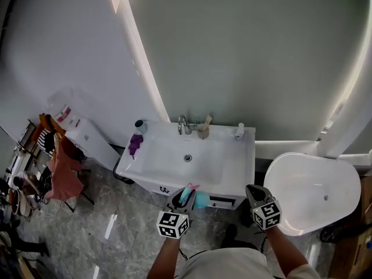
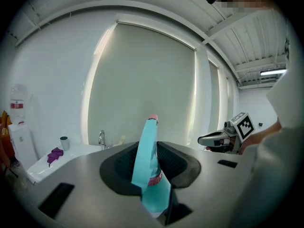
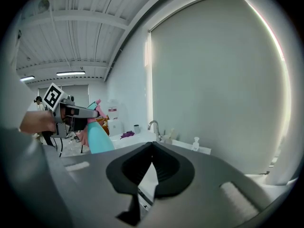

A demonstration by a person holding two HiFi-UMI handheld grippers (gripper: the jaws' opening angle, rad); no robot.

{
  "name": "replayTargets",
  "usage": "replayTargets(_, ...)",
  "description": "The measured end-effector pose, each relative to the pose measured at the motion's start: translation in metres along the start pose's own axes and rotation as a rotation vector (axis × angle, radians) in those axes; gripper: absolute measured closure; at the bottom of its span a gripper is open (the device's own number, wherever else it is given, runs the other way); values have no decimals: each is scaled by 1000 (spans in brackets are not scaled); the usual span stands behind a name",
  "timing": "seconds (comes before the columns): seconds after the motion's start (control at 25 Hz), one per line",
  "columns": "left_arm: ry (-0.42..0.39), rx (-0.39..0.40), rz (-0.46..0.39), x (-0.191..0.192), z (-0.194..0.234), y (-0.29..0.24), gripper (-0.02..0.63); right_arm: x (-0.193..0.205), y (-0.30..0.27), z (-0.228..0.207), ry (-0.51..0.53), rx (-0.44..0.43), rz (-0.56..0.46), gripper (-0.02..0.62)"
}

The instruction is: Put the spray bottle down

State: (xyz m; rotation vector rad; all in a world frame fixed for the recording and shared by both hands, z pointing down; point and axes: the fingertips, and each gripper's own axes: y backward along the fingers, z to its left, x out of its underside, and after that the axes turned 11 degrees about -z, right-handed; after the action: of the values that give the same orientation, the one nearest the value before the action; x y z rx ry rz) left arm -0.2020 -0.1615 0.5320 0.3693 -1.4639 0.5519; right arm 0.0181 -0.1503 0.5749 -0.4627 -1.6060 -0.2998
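Observation:
The teal spray bottle with a pink nozzle tip is held over the front edge of the white vanity. My left gripper is shut on it. In the left gripper view the spray bottle stands upright between the jaws, its pink tip pointing up. My right gripper hovers to the right, off the vanity's front right corner. Its jaws meet at the tips with nothing between them. From the right gripper view, the left gripper and the bottle show at the left.
The sink basin has a faucet at the back, a dark cup and purple cloth at left, and a soap dispenser at right. A white tub stands right; a clothes rack stands left.

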Motion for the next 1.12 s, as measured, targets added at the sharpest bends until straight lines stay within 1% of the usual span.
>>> replayTargets(0.36,2,-28,9,2,-3,-79,503,5,-52,-72,-35,-43,7,584)
replayTargets(0.6,4,-34,15,2,-5,-115,503,4,-69,-106,-50,-39,3,584)
replayTargets(0.84,-8,-23,18,-2,-2,-139,503,-5,-82,-124,-55,-25,-7,584)
replayTargets(1.12,-9,39,34,2,14,-167,503,-6,-101,-131,-57,27,-6,584)
